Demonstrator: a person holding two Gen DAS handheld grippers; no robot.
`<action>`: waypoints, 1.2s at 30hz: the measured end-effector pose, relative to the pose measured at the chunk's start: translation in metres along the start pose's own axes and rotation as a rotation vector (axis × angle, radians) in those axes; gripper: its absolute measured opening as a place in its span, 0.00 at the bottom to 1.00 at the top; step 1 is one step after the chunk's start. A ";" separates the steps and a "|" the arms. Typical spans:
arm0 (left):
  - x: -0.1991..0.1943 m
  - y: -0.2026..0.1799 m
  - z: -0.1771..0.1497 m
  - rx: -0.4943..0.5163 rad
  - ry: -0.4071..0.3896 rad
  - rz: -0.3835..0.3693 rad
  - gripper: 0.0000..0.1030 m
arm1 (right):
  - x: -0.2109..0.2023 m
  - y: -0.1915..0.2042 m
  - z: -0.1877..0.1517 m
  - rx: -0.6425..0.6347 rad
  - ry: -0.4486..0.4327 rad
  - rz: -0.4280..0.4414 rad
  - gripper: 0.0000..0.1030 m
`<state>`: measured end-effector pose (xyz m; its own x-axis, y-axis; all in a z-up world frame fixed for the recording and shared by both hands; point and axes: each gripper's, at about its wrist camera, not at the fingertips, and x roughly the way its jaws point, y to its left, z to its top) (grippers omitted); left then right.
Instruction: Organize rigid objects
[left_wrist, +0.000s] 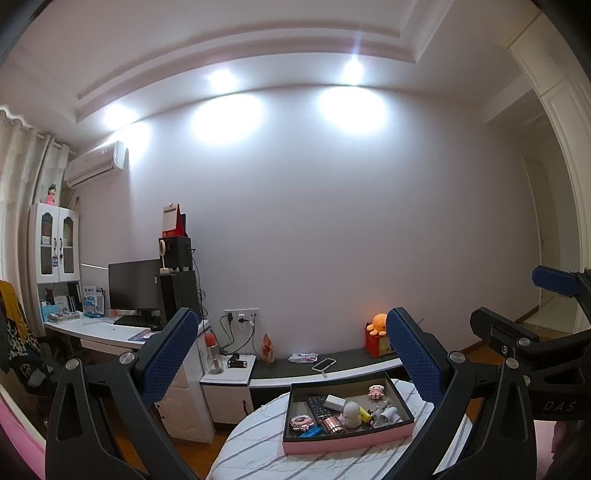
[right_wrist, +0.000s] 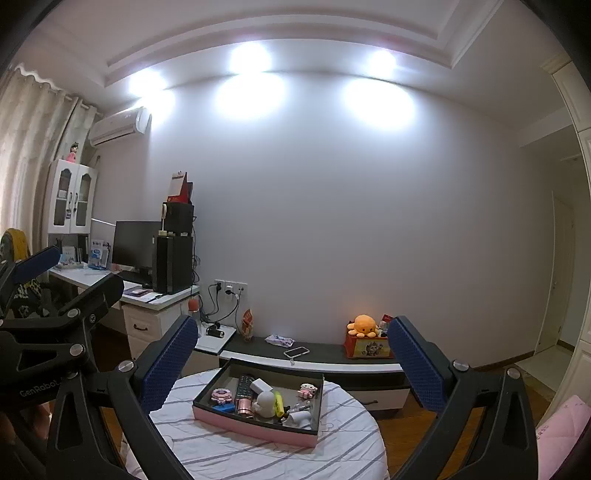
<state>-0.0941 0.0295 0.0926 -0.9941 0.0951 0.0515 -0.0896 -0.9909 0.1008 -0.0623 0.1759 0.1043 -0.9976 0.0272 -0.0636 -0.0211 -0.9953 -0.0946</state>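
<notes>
A pink tray (left_wrist: 343, 445) with a dark inside stands on a round table with a striped cloth (left_wrist: 258, 443). In it lie a black remote (left_wrist: 318, 406), a white charger (left_wrist: 335, 401), a white round figure (left_wrist: 351, 413), a pink metal cylinder (left_wrist: 333, 425), a blue block (left_wrist: 311, 432) and small pink toys. The tray also shows in the right wrist view (right_wrist: 255, 430). My left gripper (left_wrist: 291, 354) is open and empty, raised in front of the tray. My right gripper (right_wrist: 291, 363) is open and empty, also raised short of the tray.
A low dark bench (right_wrist: 325, 354) along the wall holds a phone (right_wrist: 296, 351), a wrapper and a box with an orange plush (right_wrist: 364, 325). A white desk (right_wrist: 159, 299) with monitor and speakers stands left. Pink cushion (right_wrist: 561, 424) at right.
</notes>
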 end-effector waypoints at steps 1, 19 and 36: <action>0.001 0.000 0.000 -0.001 0.006 0.001 1.00 | 0.001 0.000 0.000 -0.001 0.003 0.001 1.00; 0.015 0.014 -0.010 -0.050 0.031 0.019 1.00 | 0.019 0.010 -0.001 -0.019 0.025 0.028 1.00; 0.024 0.019 -0.013 -0.051 0.041 0.025 1.00 | 0.031 0.017 -0.002 -0.024 0.036 0.041 1.00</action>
<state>-0.1201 0.0115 0.0825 -0.9977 0.0672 0.0128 -0.0665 -0.9966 0.0491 -0.0931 0.1596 0.0992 -0.9946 -0.0096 -0.1038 0.0215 -0.9932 -0.1147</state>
